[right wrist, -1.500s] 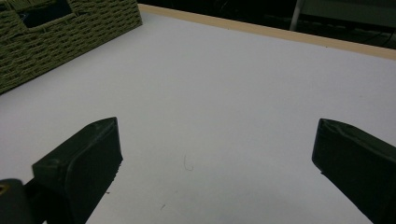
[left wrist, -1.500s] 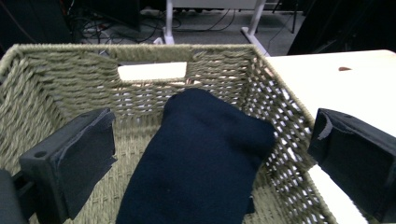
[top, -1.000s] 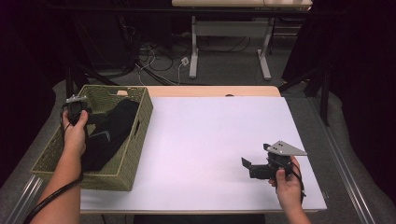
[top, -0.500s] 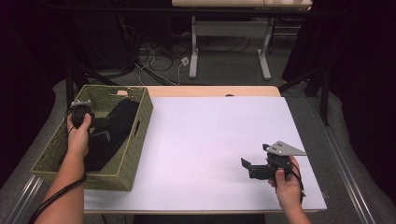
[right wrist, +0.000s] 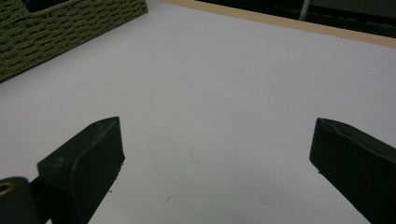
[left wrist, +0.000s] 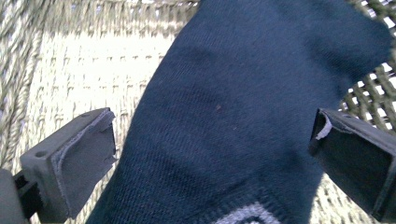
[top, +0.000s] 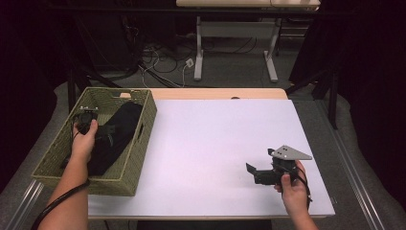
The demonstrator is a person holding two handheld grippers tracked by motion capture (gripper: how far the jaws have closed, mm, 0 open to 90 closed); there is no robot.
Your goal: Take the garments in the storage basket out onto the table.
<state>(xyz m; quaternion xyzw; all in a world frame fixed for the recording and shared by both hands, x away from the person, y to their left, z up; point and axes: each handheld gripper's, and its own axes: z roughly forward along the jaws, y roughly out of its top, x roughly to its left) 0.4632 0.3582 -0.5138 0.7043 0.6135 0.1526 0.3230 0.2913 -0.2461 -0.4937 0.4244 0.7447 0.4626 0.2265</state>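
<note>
We've got the left gripper [left wrist: 212,154] down in the woven basket [top: 139,148], jaws spread wide astride the dark sock [left wrist: 243,116] but gripping nothing, so we should sink lower and pinch mid-fabric, while the right gripper [right wrist: 217,158] waits wide open, empty, over the white table [top: 210,139].

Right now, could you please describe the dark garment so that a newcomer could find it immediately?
Find the woven green basket on the table's left side. Inside lies the navy knitted garment, under the left gripper with its fingers open. It is the basket's sole content, dark against pale weave.
</note>
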